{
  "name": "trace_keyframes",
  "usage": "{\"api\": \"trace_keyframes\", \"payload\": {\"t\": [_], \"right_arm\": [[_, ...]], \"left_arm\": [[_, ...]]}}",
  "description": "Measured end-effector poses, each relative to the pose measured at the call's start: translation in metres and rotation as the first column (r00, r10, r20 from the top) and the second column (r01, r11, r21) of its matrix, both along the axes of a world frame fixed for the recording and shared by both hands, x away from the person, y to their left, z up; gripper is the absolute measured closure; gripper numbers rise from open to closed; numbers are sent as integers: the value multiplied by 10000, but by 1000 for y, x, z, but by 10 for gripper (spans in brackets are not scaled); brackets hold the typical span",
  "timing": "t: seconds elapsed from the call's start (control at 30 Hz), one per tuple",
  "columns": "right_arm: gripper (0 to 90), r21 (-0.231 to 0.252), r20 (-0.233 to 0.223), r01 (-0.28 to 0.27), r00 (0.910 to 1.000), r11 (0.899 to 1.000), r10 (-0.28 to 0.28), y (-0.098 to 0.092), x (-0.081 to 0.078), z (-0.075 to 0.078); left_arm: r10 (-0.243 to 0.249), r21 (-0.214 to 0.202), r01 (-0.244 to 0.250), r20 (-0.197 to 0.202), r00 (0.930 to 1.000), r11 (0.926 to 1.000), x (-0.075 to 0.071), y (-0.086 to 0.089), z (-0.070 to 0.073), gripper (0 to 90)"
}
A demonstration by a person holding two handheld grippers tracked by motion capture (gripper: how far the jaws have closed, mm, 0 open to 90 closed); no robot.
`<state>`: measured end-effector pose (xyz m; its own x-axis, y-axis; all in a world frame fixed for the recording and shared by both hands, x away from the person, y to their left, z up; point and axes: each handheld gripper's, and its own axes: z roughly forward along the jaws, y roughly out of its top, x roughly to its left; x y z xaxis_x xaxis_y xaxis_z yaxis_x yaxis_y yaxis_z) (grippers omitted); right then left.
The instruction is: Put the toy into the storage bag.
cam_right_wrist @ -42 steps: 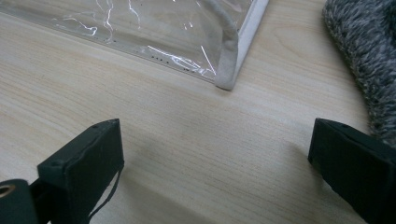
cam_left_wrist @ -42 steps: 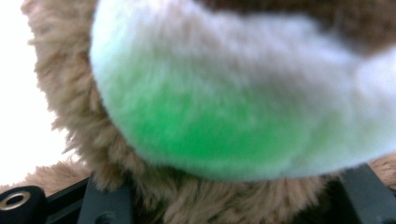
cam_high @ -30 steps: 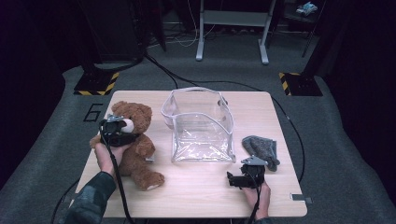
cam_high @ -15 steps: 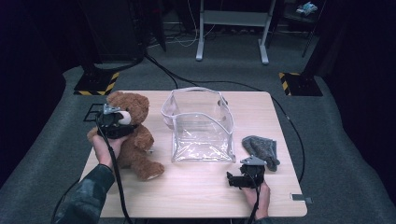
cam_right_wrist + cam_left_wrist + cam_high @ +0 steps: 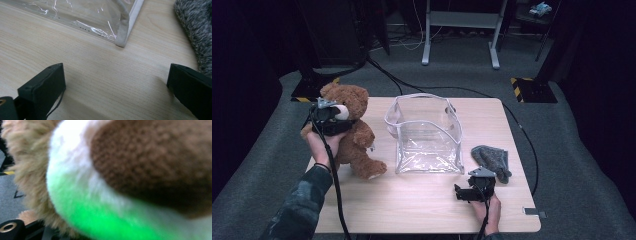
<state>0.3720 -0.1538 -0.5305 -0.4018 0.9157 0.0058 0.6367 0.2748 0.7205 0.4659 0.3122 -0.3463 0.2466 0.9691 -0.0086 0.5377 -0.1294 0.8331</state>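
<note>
I find the teddy bear (image 5: 352, 132) at the left end of the table (image 5: 422, 210), held upright with its head over the table's left edge and one foot still low near the tabletop. The left gripper (image 5: 329, 119) is clamped on the bear's head at the muzzle; its jaws are partly closed with the plush pressed between them. In the left gripper view the bear's white muzzle and brown nose (image 5: 155, 162) press right up against the lens, blurred, with a green cast along the lower edge, and tan fur lies to the left. My left hand (image 5: 323, 145) grips the tool from below, the cable trailing down along the sleeve.

Just beside the bear, at the middle of the table, stands a clear plastic bag (image 5: 427, 135) with a white rim, open at the top and upright. Its near corner appears in the right gripper view (image 5: 122, 40), resting on the wood.

The right gripper (image 5: 469, 192) lies low on the table near the front edge, in front of the bag's right corner. Its jaws stand wide apart with bare wood between them. A grey knitted cloth (image 5: 492, 161) lies just beyond it on the right, apart from the bag.
</note>
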Motion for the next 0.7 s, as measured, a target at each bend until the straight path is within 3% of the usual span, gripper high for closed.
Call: {"api": "trace_keyframes", "payload": {"t": [0.37,0.7], "right_arm": [[9,-6,11,59,10000,10000,-59,0,0,0],[9,-3,10,61,10000,10000,-61,0,0,0]], "left_arm": [[408,131,-416,532,9977,9991,8,2,27,438],[482,352,-515,882,9949,9981,15,0,51,437]]}}
